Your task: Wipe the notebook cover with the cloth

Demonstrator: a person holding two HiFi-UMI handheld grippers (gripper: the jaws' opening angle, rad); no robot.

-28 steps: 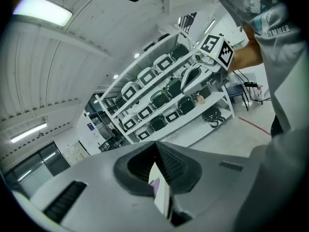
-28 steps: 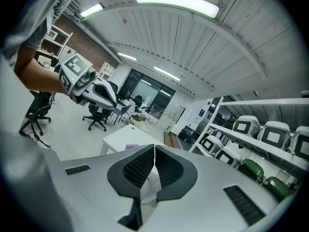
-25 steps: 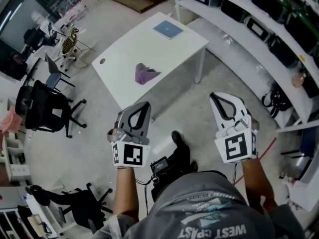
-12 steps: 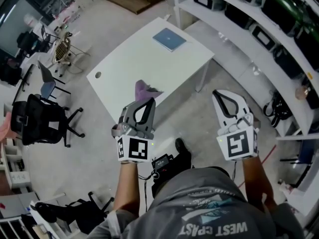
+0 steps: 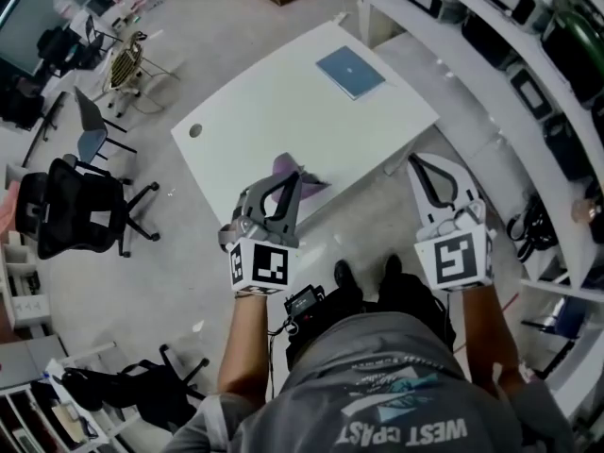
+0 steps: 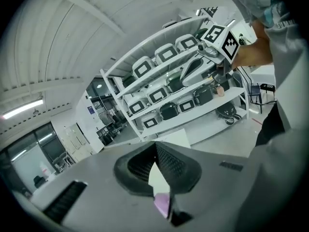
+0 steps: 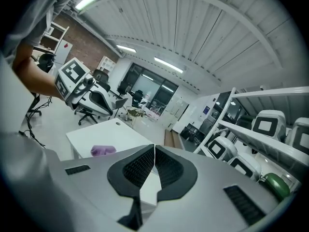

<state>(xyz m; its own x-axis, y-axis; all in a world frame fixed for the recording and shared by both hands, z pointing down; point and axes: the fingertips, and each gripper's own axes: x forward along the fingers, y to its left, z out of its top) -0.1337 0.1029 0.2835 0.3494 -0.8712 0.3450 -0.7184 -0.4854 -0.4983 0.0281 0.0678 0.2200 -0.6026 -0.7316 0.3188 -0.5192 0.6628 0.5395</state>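
Note:
A blue notebook [image 5: 350,71] lies flat near the far corner of the white table [image 5: 255,121]. A crumpled purple cloth [image 5: 308,179] sits by the table's near edge, partly hidden behind my left gripper [image 5: 291,178]. That gripper is held in the air in front of the table, shut and empty. My right gripper [image 5: 421,162] hangs further right, off the table's side, also shut with nothing in it. In the right gripper view the cloth [image 7: 103,150] shows on the table [image 7: 116,132] left of the closed gripper [image 7: 154,147]. In the left gripper view a bit of the cloth [image 6: 161,205] shows below the closed gripper [image 6: 155,145].
Black office chairs [image 5: 66,210] stand on the floor to the left. Shelves with cases [image 5: 510,55] run along the right side. The table has a cable hole [image 5: 195,130] near its left corner. The person's feet [image 5: 366,274] are just short of the table.
The person has stepped toward the table, which now lies closer and lower in view. Both grippers stay shut and now reach its near edge, the left one overlapping the cloth.

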